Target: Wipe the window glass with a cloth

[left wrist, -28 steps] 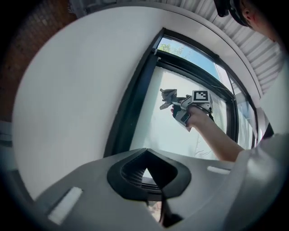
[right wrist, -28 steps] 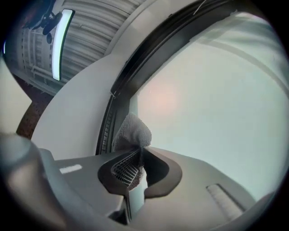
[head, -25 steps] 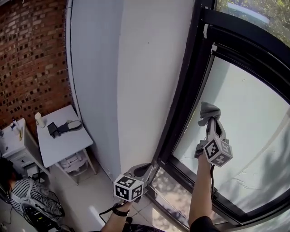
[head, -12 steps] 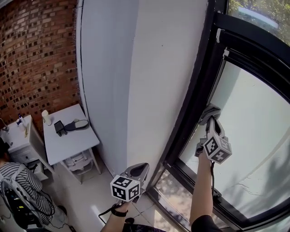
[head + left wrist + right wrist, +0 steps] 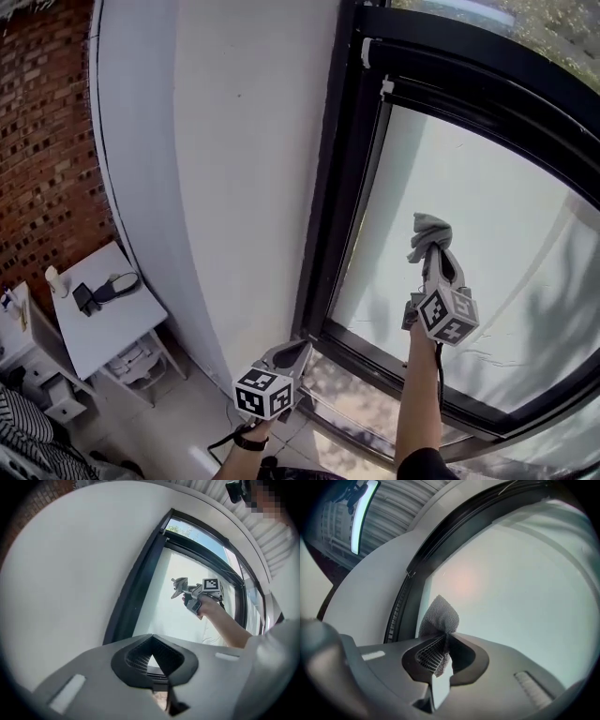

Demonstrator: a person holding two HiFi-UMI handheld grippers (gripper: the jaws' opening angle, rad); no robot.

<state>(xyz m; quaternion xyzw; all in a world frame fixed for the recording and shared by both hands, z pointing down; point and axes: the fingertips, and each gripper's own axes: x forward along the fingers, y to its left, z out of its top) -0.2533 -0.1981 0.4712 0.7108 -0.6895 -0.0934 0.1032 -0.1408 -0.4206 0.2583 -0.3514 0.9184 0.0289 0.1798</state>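
Up against the window glass (image 5: 506,281), the right gripper (image 5: 434,246) had its jaws clamped on a grey cloth (image 5: 428,229). A bunched fold of the cloth stuck out past the tips toward the pane. The fold sat over the left part of the glass, near the black window frame (image 5: 330,187) but apart from it. Whether it actually pressed on the pane could not be told.

The left gripper (image 5: 294,351) was held much lower, by the bottom left corner of the frame, just in front of the white wall (image 5: 234,169). Its jaws were drawn together with nothing between them, and it touched neither the glass nor the cloth.

Far below to the left, a white counter (image 5: 117,328) stood by a brick wall (image 5: 47,159), carrying a few small items too small to make out.
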